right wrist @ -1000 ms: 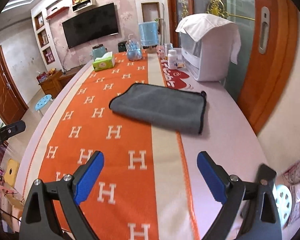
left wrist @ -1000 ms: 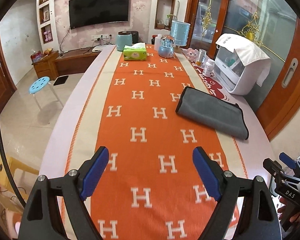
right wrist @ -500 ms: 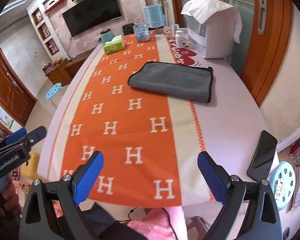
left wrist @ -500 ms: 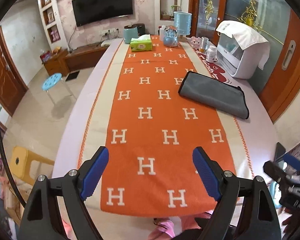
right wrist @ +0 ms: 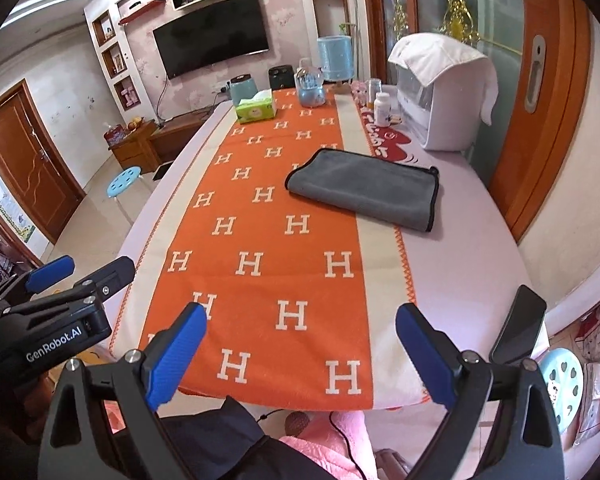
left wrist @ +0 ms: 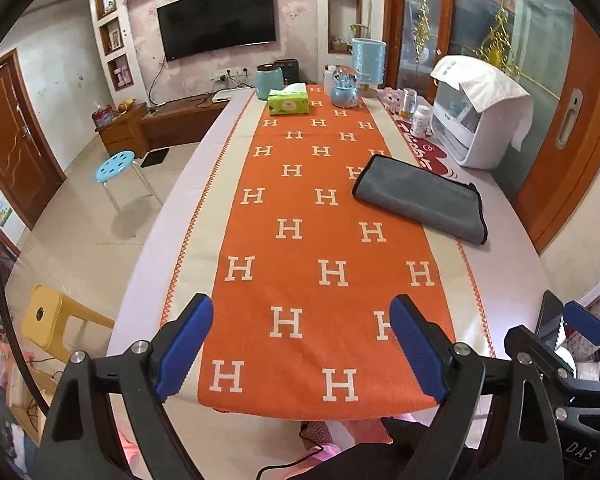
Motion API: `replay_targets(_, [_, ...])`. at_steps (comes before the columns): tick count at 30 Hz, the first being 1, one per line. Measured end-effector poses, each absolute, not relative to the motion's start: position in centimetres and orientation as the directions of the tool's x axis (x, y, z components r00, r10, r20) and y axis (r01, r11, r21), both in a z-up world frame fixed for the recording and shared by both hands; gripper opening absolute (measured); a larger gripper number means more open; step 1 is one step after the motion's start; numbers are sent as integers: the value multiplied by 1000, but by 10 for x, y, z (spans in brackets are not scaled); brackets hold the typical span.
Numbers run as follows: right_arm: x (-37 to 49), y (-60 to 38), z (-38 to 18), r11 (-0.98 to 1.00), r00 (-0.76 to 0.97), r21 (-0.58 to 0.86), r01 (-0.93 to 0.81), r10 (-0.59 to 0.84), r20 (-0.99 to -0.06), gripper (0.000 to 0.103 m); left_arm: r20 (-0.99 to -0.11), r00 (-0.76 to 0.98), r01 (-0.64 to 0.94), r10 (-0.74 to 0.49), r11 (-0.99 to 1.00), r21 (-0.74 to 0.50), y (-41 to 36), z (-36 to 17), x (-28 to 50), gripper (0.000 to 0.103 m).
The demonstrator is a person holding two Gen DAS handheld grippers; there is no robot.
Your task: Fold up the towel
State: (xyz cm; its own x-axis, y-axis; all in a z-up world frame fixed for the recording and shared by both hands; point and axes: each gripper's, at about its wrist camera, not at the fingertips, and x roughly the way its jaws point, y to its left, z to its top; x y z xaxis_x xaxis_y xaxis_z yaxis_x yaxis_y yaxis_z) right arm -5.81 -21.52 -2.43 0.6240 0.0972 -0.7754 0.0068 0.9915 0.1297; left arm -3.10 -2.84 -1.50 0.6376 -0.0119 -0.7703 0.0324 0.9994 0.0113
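Now both grippers (left wrist: 302, 346) (right wrist: 300, 354) have pulled back from the folded towel (left wrist: 420, 200).

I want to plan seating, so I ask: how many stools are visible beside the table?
3: a blue stool and a yellow stool left of the table, a pale stool at its right. Others may be hidden.

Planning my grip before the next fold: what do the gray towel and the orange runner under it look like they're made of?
Gray towel: probably microfiber, with a matte, short plush nap, a soft rounded fold and black stitched edging. Orange table runner: seemingly a woven or knit blanket-like fabric, matte, with white H motifs, cream side bands and zigzag orange edge trim.
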Motion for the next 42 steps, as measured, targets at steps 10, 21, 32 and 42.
replay_targets(10, [-60,-210,-28,992,618,123,-6,100,-780,103,-772,635,4,-10,1000,-9,-21,-21,-38,102])
replay_targets(21, [-57,-208,-32,991,612,131,0,103,-784,103,-758,652,13,10,1000,24,-29,-19,-36,102])
replay_targets(32, [-54,-213,-32,991,620,135,13,98,-778,103,-718,696,27,0,999,26,-36,-10,-31,102])
replay_targets(42, [-52,-213,-31,990,618,141,17,101,-779,103,-725,689,32,0,999,30,-38,-12,-26,102])
